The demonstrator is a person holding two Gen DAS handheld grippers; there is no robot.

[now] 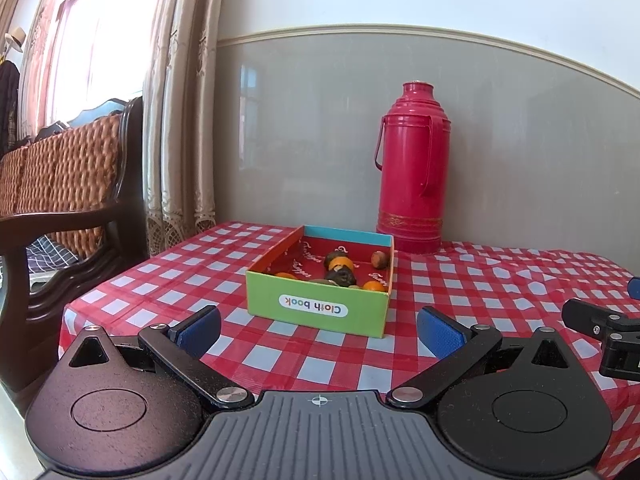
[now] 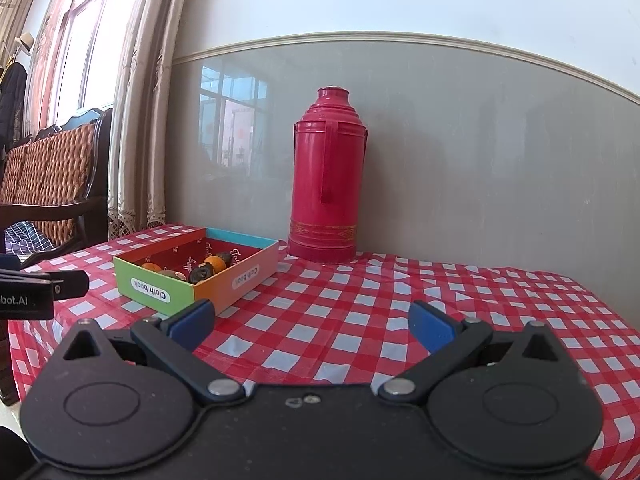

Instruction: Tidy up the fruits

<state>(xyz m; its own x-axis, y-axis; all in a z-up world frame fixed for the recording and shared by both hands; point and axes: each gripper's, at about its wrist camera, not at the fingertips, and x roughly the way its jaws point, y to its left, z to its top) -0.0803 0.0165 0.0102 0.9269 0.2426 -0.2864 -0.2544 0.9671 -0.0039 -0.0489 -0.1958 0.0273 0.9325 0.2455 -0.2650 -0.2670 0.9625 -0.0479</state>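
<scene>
Cardboard box [image 1: 318,304] held small fruits [image 1: 340,268], light, round, apt to roll; your left gripper [image 1: 318,330] and right gripper [image 2: 312,326] hung spread, empty; pinch each across its middle.

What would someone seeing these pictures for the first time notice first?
Probably the tall red thermos standing at the back of the table against the grey wall, then the bright checked tablecloth under everything. In front of the thermos and a little to its left sits a colourful open box with small orange and brown fruits inside, while the left gripper and the right gripper both hang open and empty in the foreground.
</scene>
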